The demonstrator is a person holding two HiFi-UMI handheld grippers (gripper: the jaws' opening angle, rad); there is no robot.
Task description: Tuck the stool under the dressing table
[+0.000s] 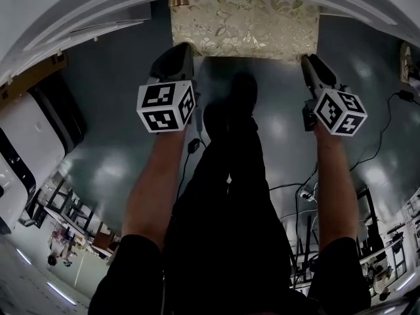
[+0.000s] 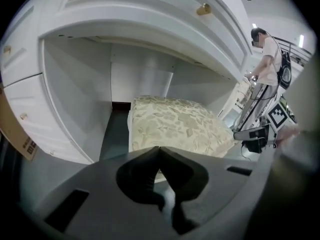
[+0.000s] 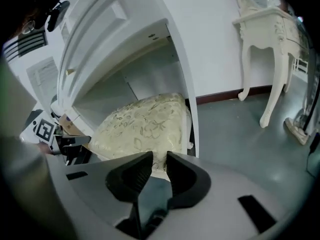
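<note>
Both empty: left hand-held gripper [image 2: 159, 148] pressed together, right hand-held gripper [image 3: 159, 155] slightly parted.

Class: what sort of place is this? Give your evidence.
Probably a lab or showroom staged as a bedroom: a white dressing table, a cushioned stool partly under it, and cables across the glossy floor.

At top centre, the floral-cushioned stool [image 1: 246, 25] sat partly beneath the white dressing table [image 1: 79, 5]; left tongs [image 1: 178, 50] and right tongs [image 1: 310, 63] flanked its near edge.
</note>
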